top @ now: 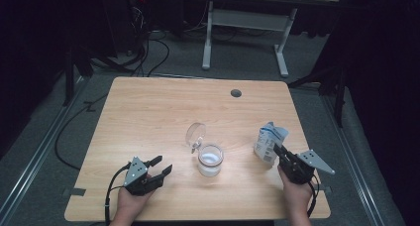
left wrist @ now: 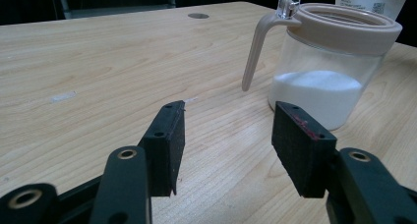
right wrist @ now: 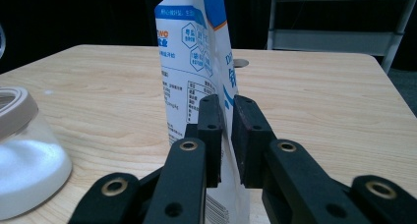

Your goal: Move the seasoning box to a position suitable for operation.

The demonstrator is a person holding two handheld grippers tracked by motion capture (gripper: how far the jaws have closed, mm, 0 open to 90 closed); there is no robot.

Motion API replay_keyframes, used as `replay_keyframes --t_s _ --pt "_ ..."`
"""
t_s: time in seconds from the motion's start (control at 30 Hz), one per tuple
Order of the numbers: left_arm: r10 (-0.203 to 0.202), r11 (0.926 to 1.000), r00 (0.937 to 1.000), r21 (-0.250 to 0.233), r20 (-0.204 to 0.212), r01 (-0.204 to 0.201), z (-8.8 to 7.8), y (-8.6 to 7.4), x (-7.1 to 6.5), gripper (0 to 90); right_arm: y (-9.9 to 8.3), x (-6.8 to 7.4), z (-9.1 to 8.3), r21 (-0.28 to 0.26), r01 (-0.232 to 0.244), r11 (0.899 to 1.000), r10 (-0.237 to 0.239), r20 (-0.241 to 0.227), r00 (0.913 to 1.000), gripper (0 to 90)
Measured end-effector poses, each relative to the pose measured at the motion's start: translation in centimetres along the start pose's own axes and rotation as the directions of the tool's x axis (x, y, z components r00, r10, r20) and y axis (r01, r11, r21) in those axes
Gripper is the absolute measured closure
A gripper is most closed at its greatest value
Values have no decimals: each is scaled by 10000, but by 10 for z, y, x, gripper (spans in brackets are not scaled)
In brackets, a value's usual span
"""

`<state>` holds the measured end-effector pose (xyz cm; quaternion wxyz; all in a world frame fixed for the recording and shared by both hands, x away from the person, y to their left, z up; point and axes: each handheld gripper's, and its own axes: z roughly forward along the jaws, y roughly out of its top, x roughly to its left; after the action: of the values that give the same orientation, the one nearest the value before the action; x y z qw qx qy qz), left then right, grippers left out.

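Step in hand, by judgement: setting down the bag (right wrist: 196, 52) after filling; right gripper (right wrist: 225, 130) jaws nearly together on the bag's edge, pinch or slack not discernible; bag upright near right table (top: 148, 107) edge. Left gripper (left wrist: 228, 143) jaws spread, nothing between, resting just short of jar (left wrist: 329, 62). Jar at mid-table, lid (top: 195, 133) hinged open, roughly a third full of white powder; bag contents hidden. Next likely: clear the bag, close the lid.
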<state>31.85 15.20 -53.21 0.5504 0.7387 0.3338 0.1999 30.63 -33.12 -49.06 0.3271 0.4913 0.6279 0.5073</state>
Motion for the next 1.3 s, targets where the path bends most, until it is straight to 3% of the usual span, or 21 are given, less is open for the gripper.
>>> replay_keyframes --t_s 0.87,1.3 --pt "12 10000 10000 9 0 -12 0 0 -1 469 0 6 3 166 137 9998 -140 149 9998 702" --pt "67 9999 10000 99 -71 -66 1 0 -1 471 -4 5 -4 352 103 9993 -115 344 9993 697"
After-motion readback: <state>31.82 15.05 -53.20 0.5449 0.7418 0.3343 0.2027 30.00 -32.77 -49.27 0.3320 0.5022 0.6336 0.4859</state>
